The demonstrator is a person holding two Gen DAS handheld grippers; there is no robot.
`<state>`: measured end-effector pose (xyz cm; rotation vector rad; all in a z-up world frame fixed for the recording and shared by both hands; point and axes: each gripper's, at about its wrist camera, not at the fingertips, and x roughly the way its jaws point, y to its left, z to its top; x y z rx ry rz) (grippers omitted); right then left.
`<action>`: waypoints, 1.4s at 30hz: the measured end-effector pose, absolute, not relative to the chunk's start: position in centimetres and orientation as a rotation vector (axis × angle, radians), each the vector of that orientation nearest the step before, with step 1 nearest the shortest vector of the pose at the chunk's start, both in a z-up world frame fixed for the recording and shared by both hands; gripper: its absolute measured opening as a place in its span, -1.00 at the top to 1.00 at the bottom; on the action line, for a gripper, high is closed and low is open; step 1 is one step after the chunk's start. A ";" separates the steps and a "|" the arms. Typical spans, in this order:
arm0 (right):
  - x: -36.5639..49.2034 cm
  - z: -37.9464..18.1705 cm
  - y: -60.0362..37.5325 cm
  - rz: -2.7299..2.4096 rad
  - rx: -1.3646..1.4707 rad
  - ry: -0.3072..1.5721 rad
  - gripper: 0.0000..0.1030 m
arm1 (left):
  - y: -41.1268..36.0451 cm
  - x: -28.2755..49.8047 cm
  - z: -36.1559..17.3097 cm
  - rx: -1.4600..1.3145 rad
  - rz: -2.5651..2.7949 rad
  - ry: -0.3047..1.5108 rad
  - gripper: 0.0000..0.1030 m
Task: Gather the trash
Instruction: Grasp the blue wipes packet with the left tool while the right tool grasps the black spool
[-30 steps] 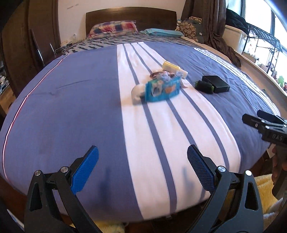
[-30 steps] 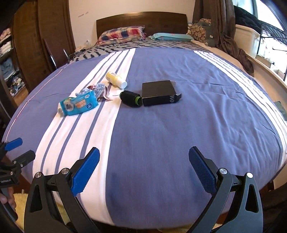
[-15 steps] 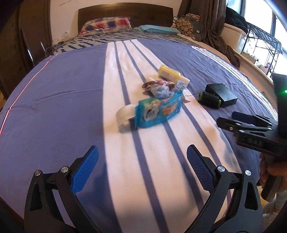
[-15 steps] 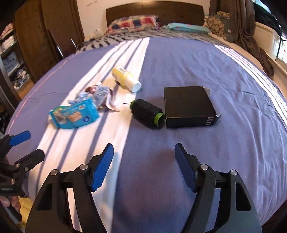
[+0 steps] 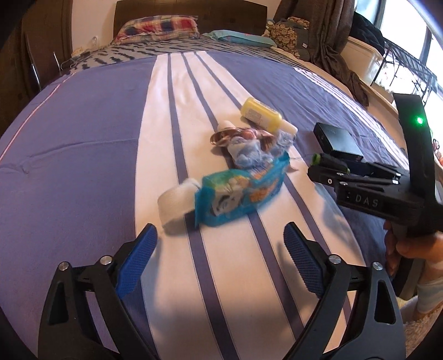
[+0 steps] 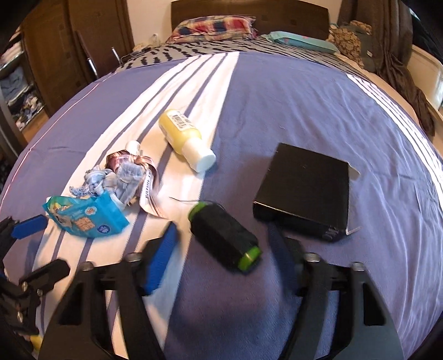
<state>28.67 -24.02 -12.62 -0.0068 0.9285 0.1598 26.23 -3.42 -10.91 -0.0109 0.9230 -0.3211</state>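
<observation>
Trash lies on a purple and white striped bed (image 5: 83, 133). A blue wipes packet (image 5: 241, 191) with a white roll (image 5: 175, 200) at its end lies just ahead of my open left gripper (image 5: 218, 263). Behind it are crumpled blue wrappers (image 5: 246, 151) and a yellow bottle (image 5: 261, 114). In the right wrist view my open right gripper (image 6: 224, 250) straddles a black spool with green ends (image 6: 224, 235). A black box (image 6: 304, 191), the yellow bottle (image 6: 182, 135), the wrappers (image 6: 121, 177) and the packet (image 6: 88, 218) lie around it.
Pillows (image 5: 159, 26) and a wooden headboard (image 5: 191, 11) are at the far end. A brown cloth (image 5: 332, 49) hangs by the window at right. A wardrobe (image 6: 49, 55) stands left of the bed. The right gripper's body (image 5: 387, 191) shows in the left wrist view.
Both grippers have moved forward over the bed. The left one has closed in on the blue packet, the right one on the black spool. The right jaws have narrowed somewhat.
</observation>
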 end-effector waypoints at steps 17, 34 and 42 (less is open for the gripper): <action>25.5 -12.5 -25.3 0.209 0.045 0.892 0.10 | -6.6 27.2 -10.5 0.056 -0.461 0.909 0.51; 19.2 -11.1 -27.0 0.183 0.086 0.841 0.10 | -7.3 20.2 -9.7 0.080 -0.447 0.869 0.87; 14.0 -9.8 -25.7 0.220 0.088 0.806 0.10 | -5.5 13.5 -8.7 0.058 -0.405 0.834 0.89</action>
